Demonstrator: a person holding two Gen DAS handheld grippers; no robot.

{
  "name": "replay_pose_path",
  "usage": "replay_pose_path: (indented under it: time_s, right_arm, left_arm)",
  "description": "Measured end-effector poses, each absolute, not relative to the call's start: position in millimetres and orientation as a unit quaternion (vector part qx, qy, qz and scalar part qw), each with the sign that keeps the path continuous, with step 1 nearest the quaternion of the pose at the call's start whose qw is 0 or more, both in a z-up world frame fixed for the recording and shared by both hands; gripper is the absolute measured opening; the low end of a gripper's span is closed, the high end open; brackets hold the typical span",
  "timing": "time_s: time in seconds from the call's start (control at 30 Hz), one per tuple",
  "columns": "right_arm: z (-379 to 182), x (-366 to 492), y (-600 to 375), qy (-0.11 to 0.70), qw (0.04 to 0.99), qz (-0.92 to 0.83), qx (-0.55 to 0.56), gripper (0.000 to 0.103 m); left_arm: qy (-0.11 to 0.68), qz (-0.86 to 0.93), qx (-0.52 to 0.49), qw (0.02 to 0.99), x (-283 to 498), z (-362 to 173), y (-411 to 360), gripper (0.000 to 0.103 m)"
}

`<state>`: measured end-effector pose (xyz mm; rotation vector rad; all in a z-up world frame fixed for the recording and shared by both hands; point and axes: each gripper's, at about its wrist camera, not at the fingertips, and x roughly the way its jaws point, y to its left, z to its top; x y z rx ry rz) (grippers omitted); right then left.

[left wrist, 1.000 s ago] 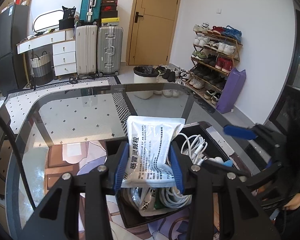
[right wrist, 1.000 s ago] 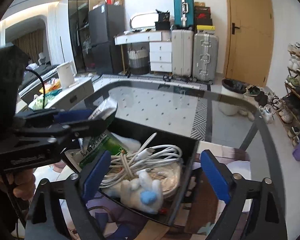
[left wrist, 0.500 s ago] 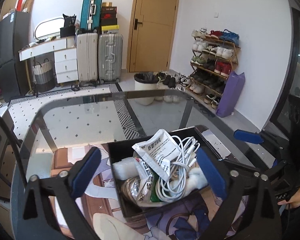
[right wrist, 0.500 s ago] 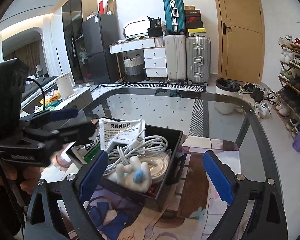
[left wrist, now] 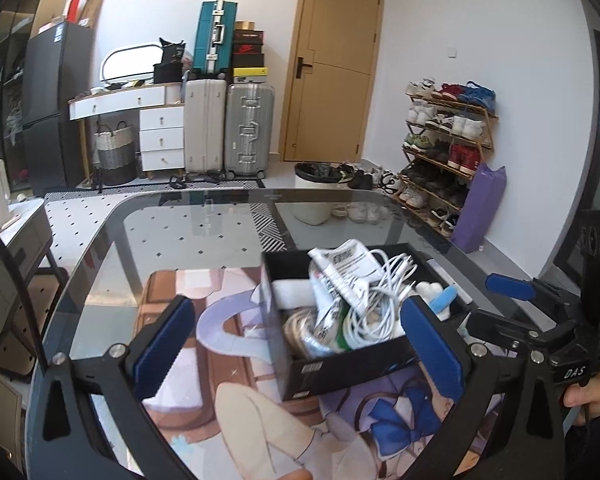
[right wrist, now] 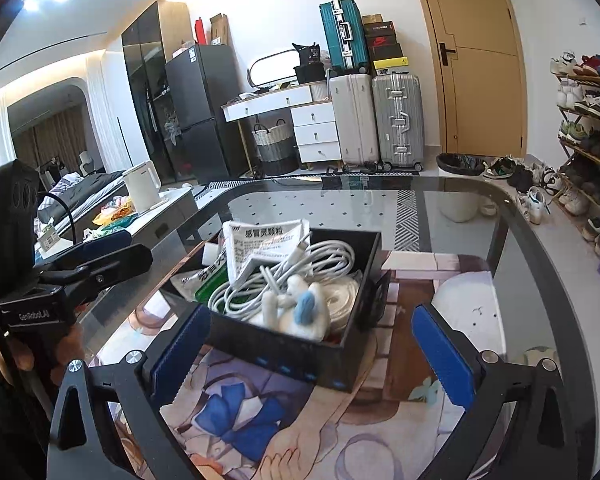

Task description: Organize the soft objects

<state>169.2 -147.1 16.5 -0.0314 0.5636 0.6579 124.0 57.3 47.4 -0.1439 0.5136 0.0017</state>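
Observation:
A black box (left wrist: 342, 366) (right wrist: 276, 346) stands on the printed mat on the glass table. It holds a white medicine packet (left wrist: 346, 266) (right wrist: 266, 242), a white coiled cable (left wrist: 374, 308) (right wrist: 320, 260), a white and blue plush toy (right wrist: 300, 312) (left wrist: 440, 298), a green packet (right wrist: 210, 280) and other soft items. My left gripper (left wrist: 300, 350) is open and empty, held back from the box's near left side. My right gripper (right wrist: 310, 354) is open and empty, in front of the box's near wall.
The printed anime mat (left wrist: 228, 320) (right wrist: 404, 320) covers the near part of the glass table (left wrist: 204, 232). A side table with a white kettle (right wrist: 142, 190) stands left. Suitcases (left wrist: 248, 128), a bin (left wrist: 314, 192) and a shoe rack (left wrist: 448, 152) stand beyond.
My left gripper let go of the white medicine packet, which now lies in the box on the cable. Both grippers have drawn back from the box.

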Motion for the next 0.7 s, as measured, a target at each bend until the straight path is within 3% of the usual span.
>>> replay_pose_path:
  time_s: [0.7]
  right_arm:
    - [8.7, 146.6, -144.6, 0.201, 0.923, 0.325, -0.033, 0.102]
  left_arm:
    - [0.240, 0.033, -0.038, 0.970, 115.0, 13.3, 46.1, 0.103]
